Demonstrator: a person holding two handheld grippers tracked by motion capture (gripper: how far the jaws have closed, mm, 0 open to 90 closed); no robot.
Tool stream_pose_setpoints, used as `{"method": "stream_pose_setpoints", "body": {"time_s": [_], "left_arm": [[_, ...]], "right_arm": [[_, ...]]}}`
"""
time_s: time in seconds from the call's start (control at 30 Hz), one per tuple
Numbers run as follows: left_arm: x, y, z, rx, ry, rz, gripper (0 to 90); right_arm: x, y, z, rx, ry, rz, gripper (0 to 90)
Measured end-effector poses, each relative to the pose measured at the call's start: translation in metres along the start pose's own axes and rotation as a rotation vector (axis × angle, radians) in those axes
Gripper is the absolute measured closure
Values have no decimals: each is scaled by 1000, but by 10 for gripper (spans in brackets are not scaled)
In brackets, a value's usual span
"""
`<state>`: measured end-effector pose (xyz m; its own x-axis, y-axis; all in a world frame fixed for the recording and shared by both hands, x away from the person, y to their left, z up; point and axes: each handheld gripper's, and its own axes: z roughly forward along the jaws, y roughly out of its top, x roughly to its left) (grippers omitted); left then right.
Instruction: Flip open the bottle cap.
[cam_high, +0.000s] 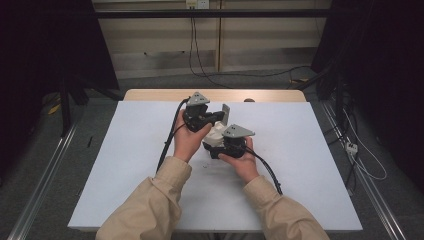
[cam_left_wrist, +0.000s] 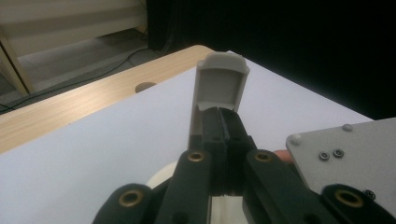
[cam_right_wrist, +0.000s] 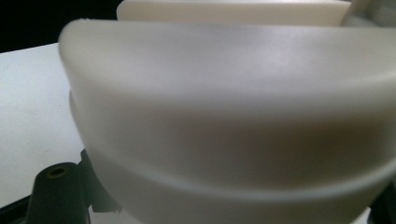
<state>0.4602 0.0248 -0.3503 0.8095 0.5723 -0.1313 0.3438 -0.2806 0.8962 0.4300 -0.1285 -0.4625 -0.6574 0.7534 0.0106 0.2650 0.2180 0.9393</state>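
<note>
Left gripper (cam_left_wrist: 223, 122) pinches cream plastic container's (cam_right_wrist: 233, 116) upright flip lid (cam_left_wrist: 221, 84).

Two claws: left claw (cam_high: 218, 118), right claw (cam_high: 216, 148); one white container (cam_high: 215, 134); one table (cam_high: 130, 150).

Lab: dark curtains (cam_high: 385, 75), rig frame (cam_high: 210, 13)

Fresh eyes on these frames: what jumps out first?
The two grippers meeting mid-table over a white plastic container on the white tabletop. The left gripper has its jaws shut at the base of the raised flip lid, which stands upright. The right gripper holds close against the container's rounded body, which looms large and blurred in the right gripper view; its grip there is hard to make out.
</note>
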Motion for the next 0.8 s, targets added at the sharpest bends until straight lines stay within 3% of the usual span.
{"method": "stream_pose_setpoints", "body": {"time_s": [0.8], "left_arm": [[1,2,9,-3,-11,1,900]], "right_arm": [[0,0,0,2,-1,0,190]]}}
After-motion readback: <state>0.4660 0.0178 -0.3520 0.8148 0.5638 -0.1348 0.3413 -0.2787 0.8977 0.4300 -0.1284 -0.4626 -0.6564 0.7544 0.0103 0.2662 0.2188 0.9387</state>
